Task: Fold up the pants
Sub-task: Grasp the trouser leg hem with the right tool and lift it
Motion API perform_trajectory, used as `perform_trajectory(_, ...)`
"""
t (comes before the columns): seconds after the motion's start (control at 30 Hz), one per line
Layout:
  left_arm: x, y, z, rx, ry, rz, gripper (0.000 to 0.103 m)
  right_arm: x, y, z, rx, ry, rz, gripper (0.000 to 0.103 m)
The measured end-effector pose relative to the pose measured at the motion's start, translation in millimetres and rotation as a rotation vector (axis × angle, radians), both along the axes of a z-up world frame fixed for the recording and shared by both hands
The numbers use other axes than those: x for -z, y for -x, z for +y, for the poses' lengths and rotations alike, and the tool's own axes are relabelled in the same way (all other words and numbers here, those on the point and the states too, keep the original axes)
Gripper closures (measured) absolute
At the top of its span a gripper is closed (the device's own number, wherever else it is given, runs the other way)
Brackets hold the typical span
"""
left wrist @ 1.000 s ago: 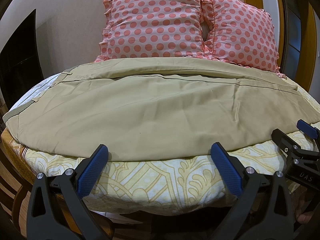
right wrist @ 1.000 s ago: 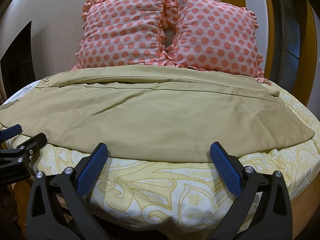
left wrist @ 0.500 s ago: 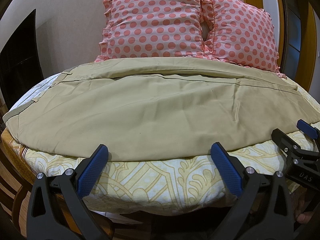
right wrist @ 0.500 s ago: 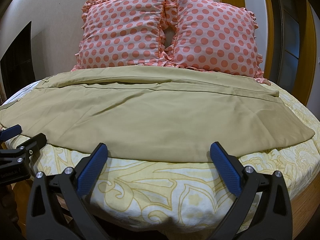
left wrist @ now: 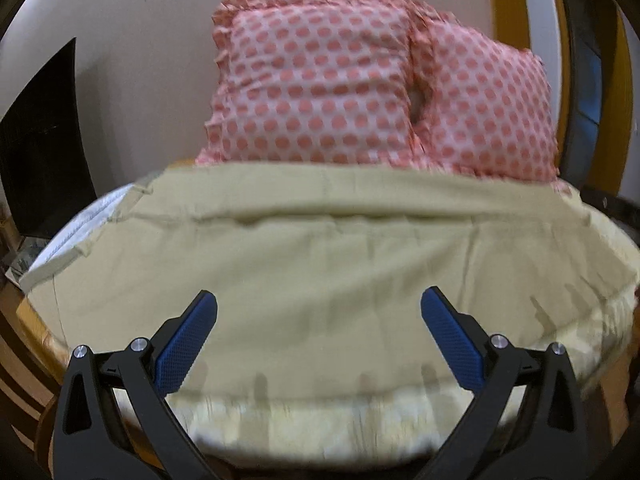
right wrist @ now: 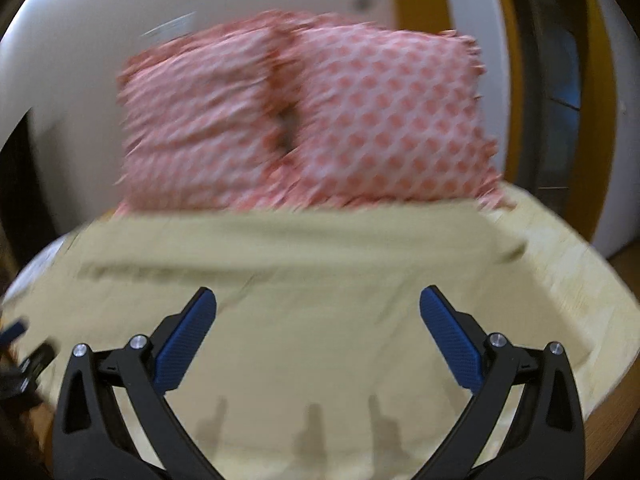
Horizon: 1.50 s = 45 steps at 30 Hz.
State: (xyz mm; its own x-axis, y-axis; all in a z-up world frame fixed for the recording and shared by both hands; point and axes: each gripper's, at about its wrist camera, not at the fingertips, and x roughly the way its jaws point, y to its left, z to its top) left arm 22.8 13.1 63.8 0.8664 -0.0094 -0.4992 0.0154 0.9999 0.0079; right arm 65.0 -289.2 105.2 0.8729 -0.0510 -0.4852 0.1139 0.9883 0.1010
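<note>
Khaki pants point(left wrist: 320, 256) lie spread flat across the bed, waistband at the left, legs running right; they also show in the right wrist view point(right wrist: 320, 288), blurred. My left gripper point(left wrist: 319, 312) is open and empty, hovering over the pants' near edge. My right gripper point(right wrist: 318, 312) is open and empty, over the pants further right. The left gripper's tip point(right wrist: 24, 352) shows at the left edge of the right wrist view.
Two pink polka-dot pillows point(left wrist: 320, 84) stand against the wall behind the pants. A yellow patterned bedsheet point(left wrist: 320, 420) covers the bed's near edge. A dark cabinet point(left wrist: 40, 140) is at the left, a wooden door frame point(left wrist: 508, 4) at the right.
Both grippers have moved forward and up over the pants; the near edge of the bed has dropped lower in both views. The right wrist view is motion-blurred. Jaws stay open.
</note>
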Motion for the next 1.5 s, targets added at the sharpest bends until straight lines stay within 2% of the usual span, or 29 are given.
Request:
perform_trajectory(0.13, -16, -39, 7, -0.021, 0.075, -0.025, 0.001, -17, -111, -73, 0.179, -0.015, 0.097, 0.002)
perform_trajectory(0.23, -20, -60, 8, -0.037, 0.087, -0.024, 0.001, -4, -187, -123, 0.320, -0.070, 0.215, 0.018)
perform_trajectory(0.3, -19, -74, 8, -0.039, 0.098, -0.013, 0.001, 15, -238, -154, 0.402, -0.122, 0.308, 0.040)
perform_trajectory(0.33, -17, -79, 7, -0.032, 0.109, -0.005, 0.001, 28, -264, -170, 0.446, -0.161, 0.356, 0.043)
perform_trajectory(0.43, -12, -90, 7, -0.011, 0.131, 0.017, 0.001, 54, -304, -199, 0.528, -0.293, 0.424, 0.049)
perform_trajectory(0.47, -11, -92, 7, -0.002, 0.139, 0.021, 0.001, 58, -311, -203, 0.543, -0.307, 0.432, 0.049)
perform_trajectory(0.5, -10, -94, 7, 0.009, 0.147, 0.026, 0.001, 63, -321, -204, 0.563, -0.296, 0.443, 0.049)
perform_trajectory(0.6, -6, -98, 5, 0.023, 0.146, 0.039, 0.001, 78, -347, -197, 0.604, -0.182, 0.513, 0.049)
perform_trajectory(0.63, -5, -99, 5, 0.026, 0.144, 0.045, 0.001, 80, -350, -193, 0.609, -0.139, 0.511, 0.050)
perform_trajectory(0.67, -5, -100, 5, 0.025, 0.143, 0.049, 0.001, 81, -350, -190, 0.609, -0.113, 0.512, 0.051)
perform_trajectory(0.73, -4, -100, 8, 0.019, 0.152, 0.057, 0.001, 82, -344, -187, 0.583, -0.093, 0.484, 0.062)
perform_trajectory(0.77, -4, -99, 9, 0.016, 0.158, 0.058, 0.001, 82, -340, -187, 0.578, -0.095, 0.471, 0.081)
perform_trajectory(0.8, -4, -99, 11, 0.010, 0.167, 0.060, 0.001, 81, -332, -191, 0.576, -0.105, 0.458, 0.091)
perform_trajectory(0.9, -6, -95, 16, -0.006, 0.185, 0.060, 0.001, 79, -305, -206, 0.518, -0.236, 0.399, 0.098)
perform_trajectory(1.0, -8, -90, 21, -0.019, 0.208, 0.063, 0.001, 68, -263, -208, 0.468, -0.348, 0.302, 0.100)
perform_trajectory(1.17, -11, -81, 29, -0.030, 0.250, 0.072, 0.001, 43, -147, -201, 0.352, -0.524, 0.079, 0.100)
perform_trajectory(1.23, -14, -77, 30, -0.033, 0.233, 0.062, 0.001, 45, -94, -191, 0.324, -0.581, 0.041, 0.100)
perform_trajectory(1.3, -18, -74, 30, -0.031, 0.217, 0.040, 0.001, 61, -52, -178, 0.333, -0.640, 0.052, 0.099)
perform_trajectory(1.37, -23, -73, 30, -0.031, 0.198, 0.022, 0.001, 80, -31, -177, 0.337, -0.700, 0.079, 0.096)
perform_trajectory(1.43, -29, -74, 29, -0.024, 0.167, 0.003, 0.001, 95, -28, -184, 0.359, -0.770, 0.103, 0.077)
perform_trajectory(1.47, -30, -74, 29, -0.023, 0.152, 0.000, 0.001, 97, -21, -181, 0.372, -0.796, 0.112, 0.060)
perform_trajectory(1.5, -32, -73, 29, -0.024, 0.135, -0.004, 0.001, 98, -16, -181, 0.368, -0.827, 0.092, 0.050)
